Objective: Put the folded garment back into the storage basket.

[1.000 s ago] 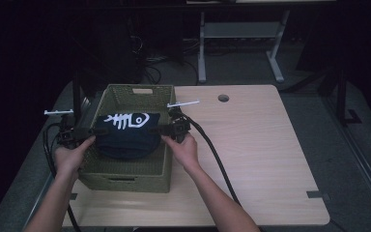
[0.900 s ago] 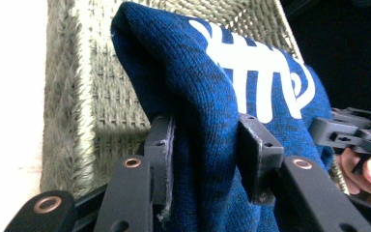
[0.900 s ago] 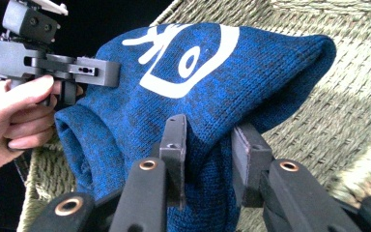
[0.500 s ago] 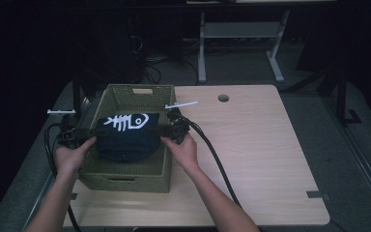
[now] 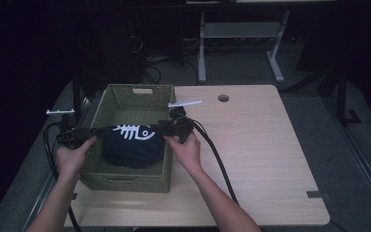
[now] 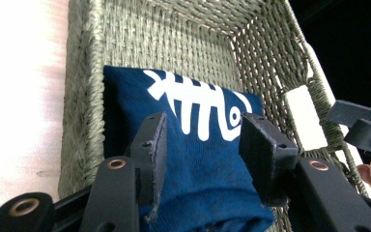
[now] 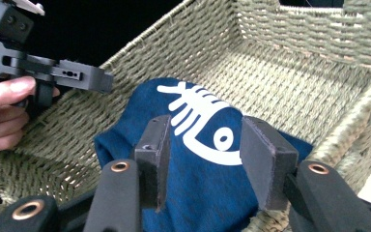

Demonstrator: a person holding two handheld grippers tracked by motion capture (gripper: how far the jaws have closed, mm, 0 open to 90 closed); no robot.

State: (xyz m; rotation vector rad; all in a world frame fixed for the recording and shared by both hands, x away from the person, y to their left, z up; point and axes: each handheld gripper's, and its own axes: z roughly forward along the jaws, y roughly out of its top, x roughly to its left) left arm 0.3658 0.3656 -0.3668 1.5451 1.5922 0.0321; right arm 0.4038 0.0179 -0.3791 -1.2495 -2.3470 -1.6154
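The folded navy cloth with a white fish-skeleton print (image 6: 207, 159) is lying inside the woven olive basket (image 5: 140, 99), directly ahead of both claws. The left claw (image 6: 204, 145) and right claw (image 7: 205, 145) are hanging spread, pinching nothing. Closing carelessly, they may be snagging wicker. No writing is showing.

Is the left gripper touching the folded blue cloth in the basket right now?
Cannot tell. In the left gripper view, the left gripper has its jaws spread over the blue cloth, but neither contact nor a gap shows plainly.
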